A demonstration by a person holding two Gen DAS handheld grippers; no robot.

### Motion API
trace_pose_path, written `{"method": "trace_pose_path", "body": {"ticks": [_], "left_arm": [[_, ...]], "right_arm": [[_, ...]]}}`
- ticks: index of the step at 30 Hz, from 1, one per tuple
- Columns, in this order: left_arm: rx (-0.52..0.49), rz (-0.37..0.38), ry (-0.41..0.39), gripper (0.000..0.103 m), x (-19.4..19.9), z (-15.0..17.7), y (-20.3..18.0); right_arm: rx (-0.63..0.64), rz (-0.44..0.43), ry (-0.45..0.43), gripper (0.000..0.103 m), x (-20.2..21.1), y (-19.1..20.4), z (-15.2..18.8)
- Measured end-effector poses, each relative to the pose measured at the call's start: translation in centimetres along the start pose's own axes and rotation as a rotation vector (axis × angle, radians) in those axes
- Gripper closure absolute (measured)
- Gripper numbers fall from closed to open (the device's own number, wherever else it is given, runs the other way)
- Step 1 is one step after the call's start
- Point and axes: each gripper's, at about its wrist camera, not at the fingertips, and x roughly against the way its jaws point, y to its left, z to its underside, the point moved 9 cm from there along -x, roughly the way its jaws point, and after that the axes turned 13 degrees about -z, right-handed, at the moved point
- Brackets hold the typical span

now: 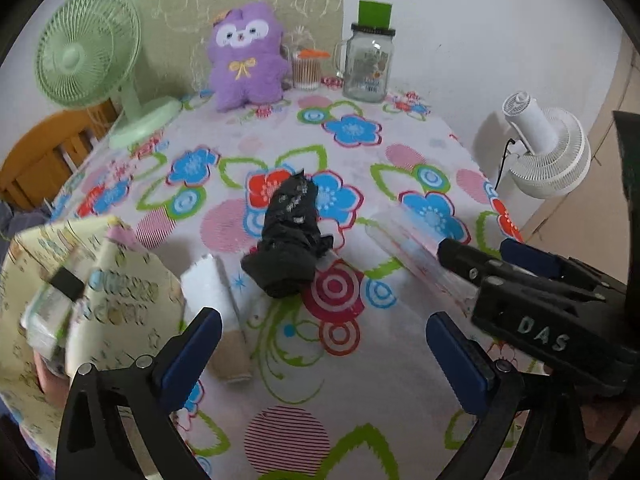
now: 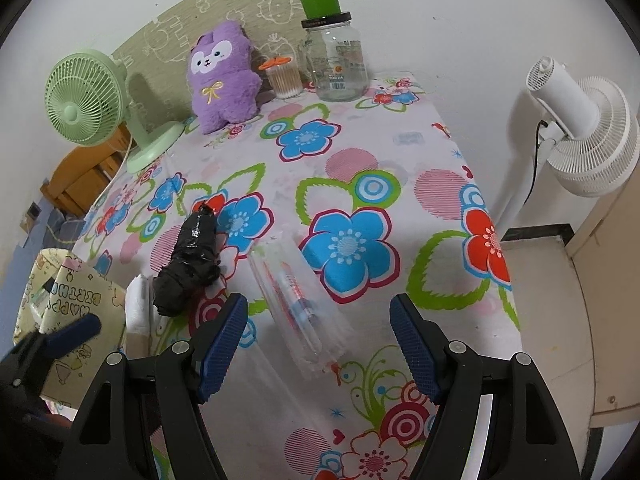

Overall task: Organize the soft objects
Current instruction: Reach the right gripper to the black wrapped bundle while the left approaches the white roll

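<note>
On the tabletop [image 2: 440,152] | both tools wide apart, empty | step: you approach clear plastic roll [image 2: 300,300] with right tool [image 2: 316,344] | next: straddle it, close; left tool [image 1: 324,344] idle.

green fan [image 1: 86,48] | white fan [image 2: 580,128] | glass jar [image 1: 366,66] | cotton-swab cup [image 1: 307,68] | flowered tablecloth [image 2: 420,152]
</note>
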Motion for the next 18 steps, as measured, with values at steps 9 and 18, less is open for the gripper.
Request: {"method": "trace_pose_path", "body": {"ticks": [9, 18], "left_arm": [[0.151, 0.010, 0.177, 0.001, -4.3, 2.6, 1.9], [0.203, -0.018, 0.197, 0.000, -5.2, 3.0, 2.1]], "right_arm": [[0.000, 0.001, 0.016, 0.027, -0.7, -0.2, 0.1], [0.023, 0.006, 0.070, 0.027, -2.2, -0.4, 0.7]]}}
